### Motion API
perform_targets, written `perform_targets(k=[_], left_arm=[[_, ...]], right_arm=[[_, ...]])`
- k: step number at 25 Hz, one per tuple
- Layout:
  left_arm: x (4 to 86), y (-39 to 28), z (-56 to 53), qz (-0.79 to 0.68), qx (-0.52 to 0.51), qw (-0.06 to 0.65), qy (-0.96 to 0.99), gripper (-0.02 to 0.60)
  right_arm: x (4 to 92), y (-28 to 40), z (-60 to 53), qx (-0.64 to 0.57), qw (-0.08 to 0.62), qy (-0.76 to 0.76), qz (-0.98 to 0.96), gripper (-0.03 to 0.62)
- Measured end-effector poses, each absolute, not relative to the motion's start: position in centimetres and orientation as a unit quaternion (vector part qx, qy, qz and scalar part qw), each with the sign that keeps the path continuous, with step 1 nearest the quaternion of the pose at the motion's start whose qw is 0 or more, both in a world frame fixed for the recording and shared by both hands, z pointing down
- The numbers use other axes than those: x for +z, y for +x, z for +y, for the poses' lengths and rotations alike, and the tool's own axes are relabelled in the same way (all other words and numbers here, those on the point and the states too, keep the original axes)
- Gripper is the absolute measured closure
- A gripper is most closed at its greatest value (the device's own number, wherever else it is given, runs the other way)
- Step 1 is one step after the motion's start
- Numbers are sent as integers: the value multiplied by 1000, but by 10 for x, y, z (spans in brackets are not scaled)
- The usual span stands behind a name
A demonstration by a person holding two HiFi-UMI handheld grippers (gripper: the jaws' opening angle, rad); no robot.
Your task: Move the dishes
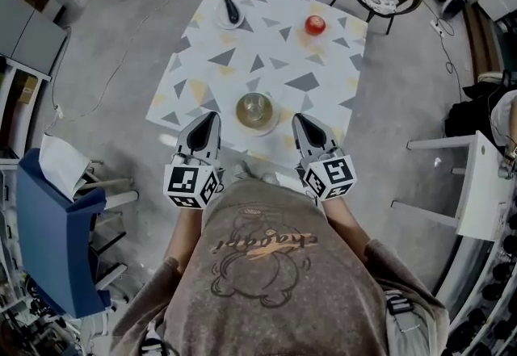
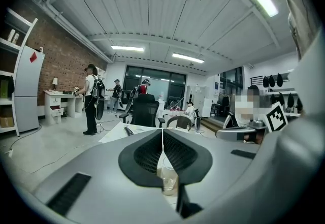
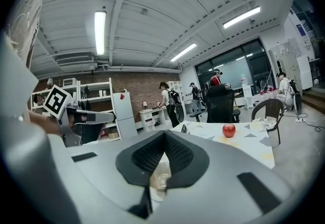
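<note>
Glass dish (image 1: pixel 255 110) sits near table (image 1: pixel 266 56) front edge, between both grippers
Left gripper (image 1: pixel 210 119) and right gripper (image 1: pixel 299 120) jaws pressed together, empty, each just beside dish; apple (image 1: pixel 315 24) far side

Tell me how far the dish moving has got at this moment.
Barely begun, it seems. Done: nothing evident. In hand: nothing; the left gripper and right gripper are shut and empty, flanking the glass on its small plate at the table's near edge. Left: that dish, and the far plate holding a dark object. A red apple sits far right.
</note>
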State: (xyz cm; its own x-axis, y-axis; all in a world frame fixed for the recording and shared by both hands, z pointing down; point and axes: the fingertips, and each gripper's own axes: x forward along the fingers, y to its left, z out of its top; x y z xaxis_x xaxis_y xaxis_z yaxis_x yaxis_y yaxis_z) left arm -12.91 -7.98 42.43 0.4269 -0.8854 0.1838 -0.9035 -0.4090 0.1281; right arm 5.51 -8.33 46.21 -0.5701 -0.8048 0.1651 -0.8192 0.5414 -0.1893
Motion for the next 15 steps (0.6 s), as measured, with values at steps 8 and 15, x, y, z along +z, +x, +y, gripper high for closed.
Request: perform_targets(k=[8,15], left_arm=[[427,-128,-92,-514,43,105,850,560],[430,-130,-98,-507,48,106,854,560]], right_arm=[[463,43,-88,118,28,464,-877,572],[466,31,-92,126,30,445,-886,471]])
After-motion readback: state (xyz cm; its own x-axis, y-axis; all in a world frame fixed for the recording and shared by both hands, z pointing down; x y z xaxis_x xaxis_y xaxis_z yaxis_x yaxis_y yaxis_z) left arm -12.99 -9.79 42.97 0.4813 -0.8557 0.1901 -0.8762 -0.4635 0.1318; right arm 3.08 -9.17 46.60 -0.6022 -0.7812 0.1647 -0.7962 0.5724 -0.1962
